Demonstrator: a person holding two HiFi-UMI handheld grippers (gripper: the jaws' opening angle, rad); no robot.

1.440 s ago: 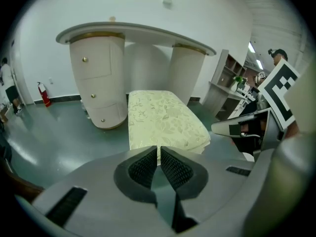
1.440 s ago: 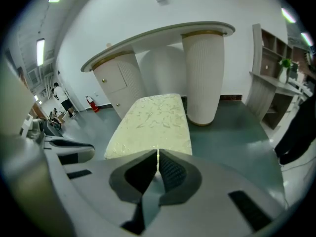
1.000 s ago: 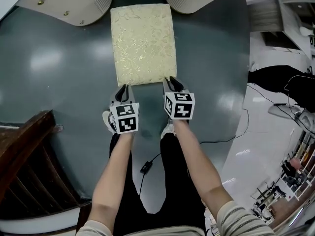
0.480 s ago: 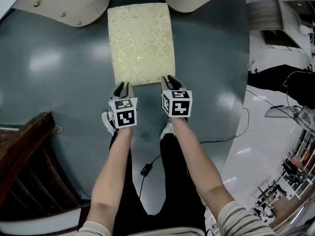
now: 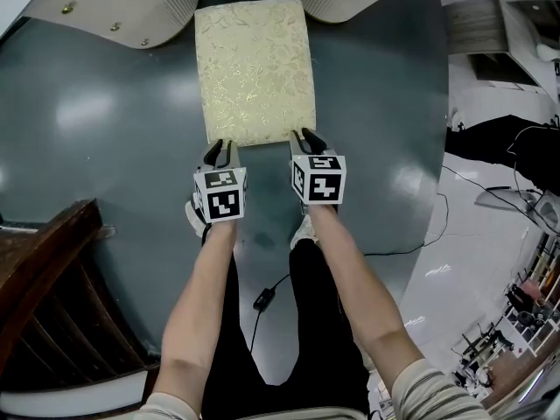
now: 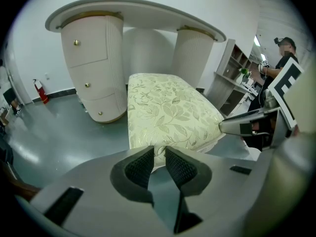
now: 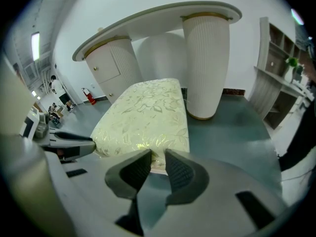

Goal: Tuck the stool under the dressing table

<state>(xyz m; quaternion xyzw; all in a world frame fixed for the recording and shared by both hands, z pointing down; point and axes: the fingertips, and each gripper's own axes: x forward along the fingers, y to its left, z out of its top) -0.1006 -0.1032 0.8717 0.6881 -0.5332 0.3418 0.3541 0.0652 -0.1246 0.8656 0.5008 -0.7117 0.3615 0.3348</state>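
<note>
**Nearly there: stool lined up with the knee gap**

The dressing table fills the top of the head view. Its two rounded pedestals stand either side of a dark knee gap, and the grey floor spreads out below. The stool, topped with a pale gold leaf-patterned cushion, stands on that floor. Its far short end sits right at the mouth of the gap, between the pedestals. Most of its length lies out in the open.

The stool's long axis runs straight away from the person and into the gap, so the stool lies directly ahead of both sets of jaws. The push it needs is probably forward along that axis.

Neither hand is nearer than the other. The left gripper meets the near short edge at its left corner, and the right gripper meets it at the right corner.

In each gripper view the jaws are drawn in to a narrow slit, with the cushion's near hem showing in it. They appear to be pinching that edge.
</note>
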